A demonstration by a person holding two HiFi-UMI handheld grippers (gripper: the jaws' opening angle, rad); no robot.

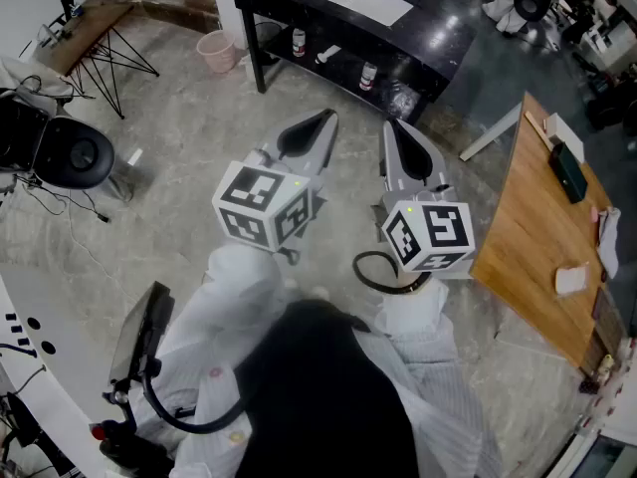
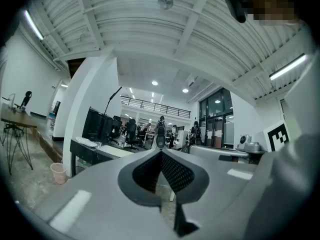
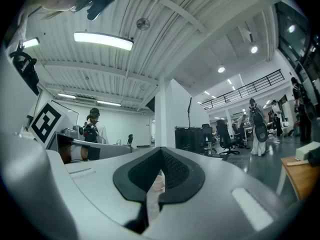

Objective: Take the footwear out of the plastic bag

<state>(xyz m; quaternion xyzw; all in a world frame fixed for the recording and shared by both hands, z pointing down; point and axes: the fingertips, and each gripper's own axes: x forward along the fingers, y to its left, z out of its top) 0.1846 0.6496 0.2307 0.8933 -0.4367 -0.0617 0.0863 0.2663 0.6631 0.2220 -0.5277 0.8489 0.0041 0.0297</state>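
Observation:
Neither a plastic bag nor footwear can be made out in any view. In the head view both grippers are held up in front of the person's chest, pointing away over the bare floor. My left gripper [image 1: 326, 119] has its jaws closed to a point with nothing between them; in the left gripper view its tips [image 2: 161, 150] meet against a distant office hall. My right gripper [image 1: 392, 125] is also shut and empty, and its tips [image 3: 161, 149] touch in the right gripper view. The two grippers are side by side, a short gap apart.
A wooden table [image 1: 537, 227] stands at the right with a black case [image 1: 567, 172] and a white item [image 1: 570, 280] on it. A black table [image 1: 338, 18] is ahead, with a pink bin [image 1: 216, 50] beside it. A black chair [image 1: 70, 152] sits at left.

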